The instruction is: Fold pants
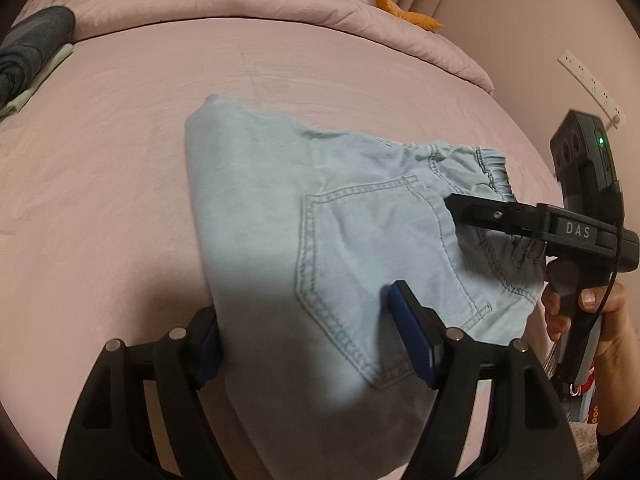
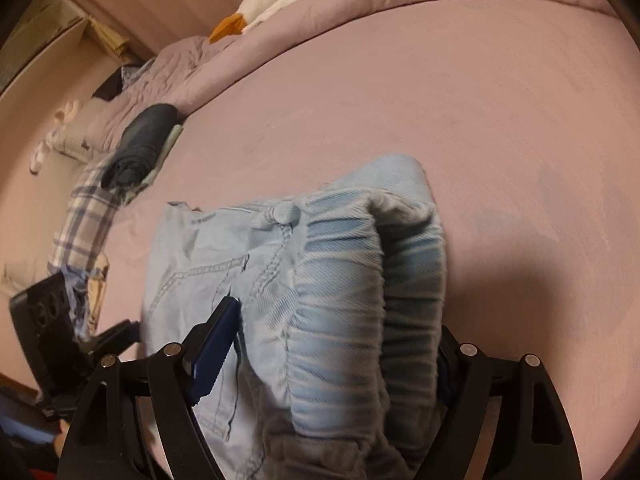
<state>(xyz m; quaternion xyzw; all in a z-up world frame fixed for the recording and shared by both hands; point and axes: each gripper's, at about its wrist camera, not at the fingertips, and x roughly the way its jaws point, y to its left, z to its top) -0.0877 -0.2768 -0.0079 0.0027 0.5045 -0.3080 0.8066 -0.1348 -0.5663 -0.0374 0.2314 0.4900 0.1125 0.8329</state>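
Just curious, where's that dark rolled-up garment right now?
The dark rolled garment lies at the bed's far left edge in the left wrist view, below the bunched quilt.

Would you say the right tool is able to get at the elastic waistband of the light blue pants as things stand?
Probably yes: the waistband already bulges between the right tool's widely spread fingers, with nothing lying over it. The left tool straddles the folded pants nearer the back pocket, clear of that end.
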